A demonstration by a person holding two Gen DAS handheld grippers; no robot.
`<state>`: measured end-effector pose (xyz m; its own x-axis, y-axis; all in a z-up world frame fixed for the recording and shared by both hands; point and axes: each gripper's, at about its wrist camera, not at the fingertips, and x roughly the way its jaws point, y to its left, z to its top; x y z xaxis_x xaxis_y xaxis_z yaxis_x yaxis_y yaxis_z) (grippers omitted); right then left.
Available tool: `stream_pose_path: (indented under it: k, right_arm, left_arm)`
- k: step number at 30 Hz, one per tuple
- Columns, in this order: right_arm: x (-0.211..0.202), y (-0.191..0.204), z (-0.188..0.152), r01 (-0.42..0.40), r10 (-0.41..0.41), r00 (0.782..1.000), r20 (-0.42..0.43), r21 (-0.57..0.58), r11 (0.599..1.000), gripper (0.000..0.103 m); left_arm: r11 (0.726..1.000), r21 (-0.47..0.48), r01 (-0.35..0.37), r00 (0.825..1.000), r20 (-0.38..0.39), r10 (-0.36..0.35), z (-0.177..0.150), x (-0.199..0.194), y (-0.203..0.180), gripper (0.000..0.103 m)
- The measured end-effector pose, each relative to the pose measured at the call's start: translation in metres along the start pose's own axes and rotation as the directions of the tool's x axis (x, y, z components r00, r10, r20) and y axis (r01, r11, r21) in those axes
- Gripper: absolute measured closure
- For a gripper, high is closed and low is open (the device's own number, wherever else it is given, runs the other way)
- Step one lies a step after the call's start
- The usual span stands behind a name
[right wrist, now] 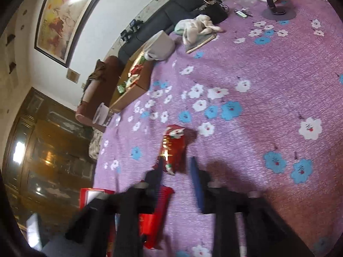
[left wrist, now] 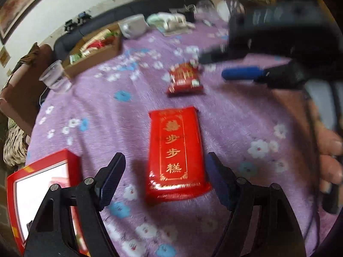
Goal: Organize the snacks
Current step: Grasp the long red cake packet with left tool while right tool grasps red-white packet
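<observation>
A purple flowered cloth (right wrist: 268, 81) is spread wide. At 11 o'clock a framed painting (right wrist: 62, 17) is hung on the white wall (right wrist: 120, 10), above a dark sofa (right wrist: 171, 15).

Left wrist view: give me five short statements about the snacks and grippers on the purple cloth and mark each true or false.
1. The left gripper is open, its fingers either side of the long red packet. True.
2. The long red packet is lifted off the floral cloth. False: it lies flat on it.
3. A smaller red snack bag lies beyond the long packet. True.
4. The right gripper is clamped on the smaller bag. False: its jaws are open beside it.
5. The cardboard box at the far edge is bare inside. False: it holds packets.
</observation>
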<state>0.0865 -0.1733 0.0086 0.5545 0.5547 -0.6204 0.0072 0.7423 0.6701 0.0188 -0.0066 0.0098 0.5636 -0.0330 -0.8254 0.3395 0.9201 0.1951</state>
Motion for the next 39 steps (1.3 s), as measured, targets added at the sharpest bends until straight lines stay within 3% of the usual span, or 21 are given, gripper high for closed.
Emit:
stream_pose_path:
  k: [3,4,5,6,7,12,17,20,22,23,24,26,30,39]
  right_arm:
    - [-0.001,0.001,-0.001,0.008,-0.008,1.0,0.022,-0.008,1.0,0.057]
    - [-0.001,0.0,0.0,0.004,-0.004,1.0,0.026,-0.003,1.0,0.057]
    - [-0.002,-0.001,0.0,-0.003,0.003,1.0,0.03,0.003,1.0,0.057]
    - [-0.002,-0.002,0.0,-0.011,0.011,0.999,0.037,0.007,1.0,0.057]
    - [-0.002,-0.002,0.0,-0.01,0.01,0.999,0.041,0.008,1.0,0.057]
    - [0.003,0.009,-0.001,0.072,-0.071,0.996,0.048,-0.017,0.997,0.05]
    - [0.025,0.028,0.001,0.191,-0.19,0.981,0.026,-0.081,0.978,0.05]
    - [0.048,0.042,0.001,0.256,-0.258,0.966,-0.002,-0.123,0.959,0.05]
    - [0.059,0.054,-0.001,0.33,-0.329,0.944,0.04,-0.176,0.927,0.051]
    - [0.065,0.06,-0.003,0.388,-0.383,0.921,0.068,-0.213,0.897,0.053]
    - [0.067,0.064,-0.006,0.432,-0.422,0.901,0.095,-0.241,0.869,0.065]
    - [0.069,0.069,-0.012,0.471,-0.454,0.882,0.128,-0.289,0.833,0.071]
    - [0.05,0.057,-0.017,0.416,-0.407,0.909,0.09,-0.246,0.876,0.078]
    - [-0.012,0.036,-0.045,0.283,-0.28,0.959,0.041,-0.19,0.94,0.078]
  left_arm:
    - [0.999,-0.032,0.041,0.999,0.019,-0.041,0.004,0.005,0.003,0.026]
    - [0.995,-0.073,0.072,0.997,0.014,-0.071,0.005,0.008,0.008,0.031]
    - [0.989,-0.106,0.105,0.994,0.013,-0.105,0.006,0.009,0.012,0.047]
    - [0.981,-0.134,0.138,0.99,0.02,-0.136,0.006,0.009,0.015,0.052]
    - [0.986,-0.124,0.109,0.994,0.022,-0.107,0.007,0.007,0.014,0.058]
    - [0.977,-0.175,0.121,0.993,0.03,-0.118,-0.005,0.0,0.024,0.059]
    - [0.978,-0.174,0.113,0.991,0.096,-0.098,-0.024,-0.032,0.029,0.059]
    - [0.977,-0.19,0.099,0.987,0.141,-0.073,-0.036,-0.055,0.036,0.059]
    - [0.977,-0.198,0.079,0.985,0.165,-0.046,-0.042,-0.067,0.04,0.059]
    - [0.977,-0.2,0.07,0.984,0.173,-0.035,-0.044,-0.071,0.041,0.059]
    - [0.978,-0.201,0.06,0.983,0.18,-0.023,-0.047,-0.075,0.042,0.059]
    - [0.977,-0.209,0.039,0.981,0.192,0.002,-0.053,-0.083,0.044,0.059]
    - [0.974,-0.226,0.031,0.979,0.204,0.016,-0.06,-0.09,0.048,0.059]
    - [0.972,-0.234,0.009,0.972,0.23,0.047,-0.068,-0.099,0.048,0.059]
